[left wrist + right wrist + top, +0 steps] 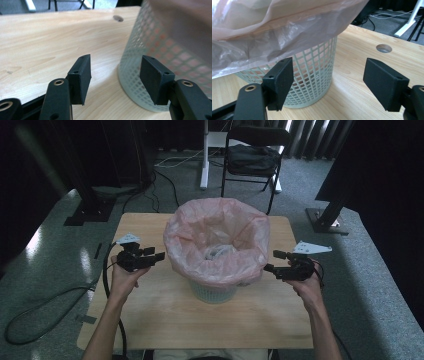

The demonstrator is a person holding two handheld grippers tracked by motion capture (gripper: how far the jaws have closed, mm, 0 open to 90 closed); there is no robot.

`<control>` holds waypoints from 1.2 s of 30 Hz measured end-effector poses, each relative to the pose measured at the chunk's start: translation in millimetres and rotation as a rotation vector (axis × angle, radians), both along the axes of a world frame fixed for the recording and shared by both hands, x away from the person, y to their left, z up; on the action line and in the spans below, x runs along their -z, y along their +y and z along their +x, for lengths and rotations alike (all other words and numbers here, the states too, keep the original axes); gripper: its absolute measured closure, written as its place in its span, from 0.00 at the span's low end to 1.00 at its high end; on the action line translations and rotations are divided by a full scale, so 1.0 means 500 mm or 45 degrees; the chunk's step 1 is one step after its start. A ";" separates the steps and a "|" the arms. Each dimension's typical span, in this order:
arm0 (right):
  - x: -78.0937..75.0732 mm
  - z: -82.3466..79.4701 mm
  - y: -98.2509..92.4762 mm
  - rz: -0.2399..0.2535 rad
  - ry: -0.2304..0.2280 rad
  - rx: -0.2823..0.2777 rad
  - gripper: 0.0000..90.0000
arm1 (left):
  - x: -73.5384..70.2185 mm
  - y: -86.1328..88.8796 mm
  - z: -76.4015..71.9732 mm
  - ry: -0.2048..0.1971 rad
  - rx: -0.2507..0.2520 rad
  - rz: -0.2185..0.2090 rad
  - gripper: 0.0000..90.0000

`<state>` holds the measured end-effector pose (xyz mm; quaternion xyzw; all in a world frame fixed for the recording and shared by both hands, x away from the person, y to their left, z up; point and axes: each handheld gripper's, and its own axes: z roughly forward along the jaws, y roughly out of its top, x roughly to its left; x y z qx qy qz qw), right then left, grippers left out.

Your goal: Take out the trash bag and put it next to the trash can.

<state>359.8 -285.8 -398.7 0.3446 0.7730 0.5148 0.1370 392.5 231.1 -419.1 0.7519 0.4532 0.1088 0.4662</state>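
Note:
A white mesh basket stands in the middle of the wooden table, lined with a pink plastic bag whose rim drapes over its edge. Something pale lies inside the bag. My left gripper hovers just left of the basket, open and empty. In the left gripper view its jaws frame bare table, with the basket close at the right. My right gripper is at the basket's right, open with nothing held. Its own view looks between the jaws at the mesh wall under the overhanging bag.
A round cable hole sits in the tabletop near the far edge. Beyond the table stand a black folding chair, a white desk leg and dark stand bases. Cables trail over the grey floor.

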 end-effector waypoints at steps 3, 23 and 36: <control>-0.001 -0.001 -0.005 0.012 -0.009 0.005 0.26 | 0.007 -0.017 0.013 0.000 0.020 -0.019 0.47; -0.004 -0.022 0.007 0.057 -0.048 -0.067 0.24 | -0.088 -0.022 -0.025 -0.173 0.170 -0.237 0.45; -0.055 -0.042 0.002 0.112 -0.111 -0.133 0.25 | -0.139 0.001 -0.029 -0.220 0.199 -0.397 0.43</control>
